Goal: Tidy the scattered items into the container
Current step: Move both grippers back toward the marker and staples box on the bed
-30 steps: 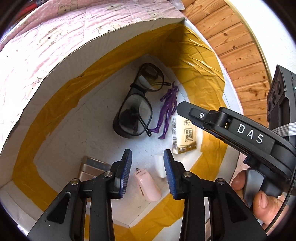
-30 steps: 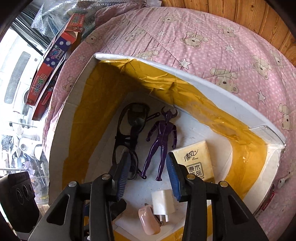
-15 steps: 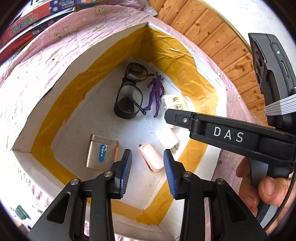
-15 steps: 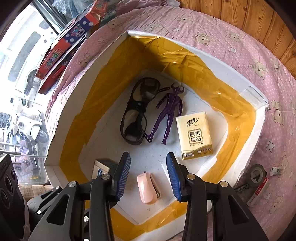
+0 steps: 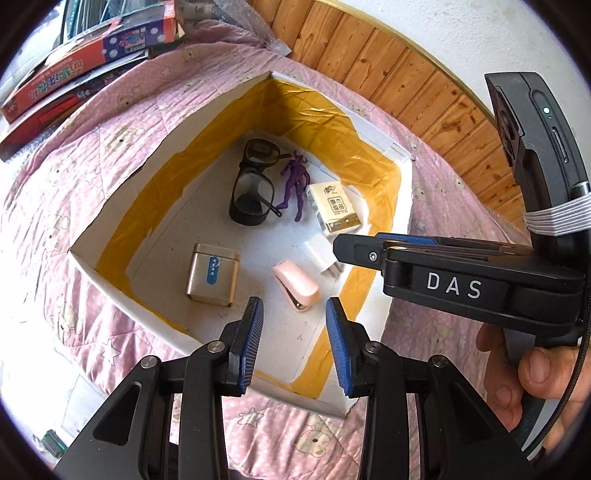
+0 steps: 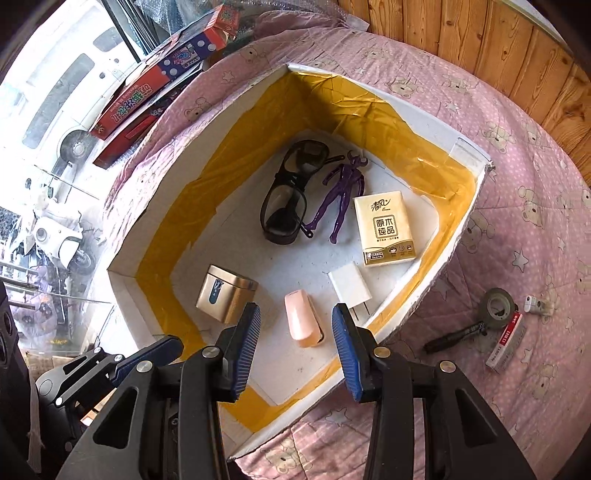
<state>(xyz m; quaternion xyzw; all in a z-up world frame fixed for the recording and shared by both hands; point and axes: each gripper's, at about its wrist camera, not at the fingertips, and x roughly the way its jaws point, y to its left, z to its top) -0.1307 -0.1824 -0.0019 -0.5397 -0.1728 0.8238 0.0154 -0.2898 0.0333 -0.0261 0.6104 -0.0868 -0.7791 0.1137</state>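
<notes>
A white box lined with yellow tape lies on a pink bear-print quilt. Inside it lie dark glasses, a purple figure, a tissue pack, a white charger, a pink stapler and a gold tin. My left gripper hangs open and empty above the box's near side. My right gripper is open too, over the stapler, nothing between its fingers. Each gripper shows in the other's view: the right gripper from the side, the left gripper at lower left.
On the quilt to the right of the box lie a tape roll, a black pen-like tool, a small staples box and a tiny white part. Coloured cartons are stacked at the far left. A wooden wall lies behind.
Both grippers have risen and drawn back from inside the box, so the whole box and the quilt around it now show. The things in the box have not moved.
</notes>
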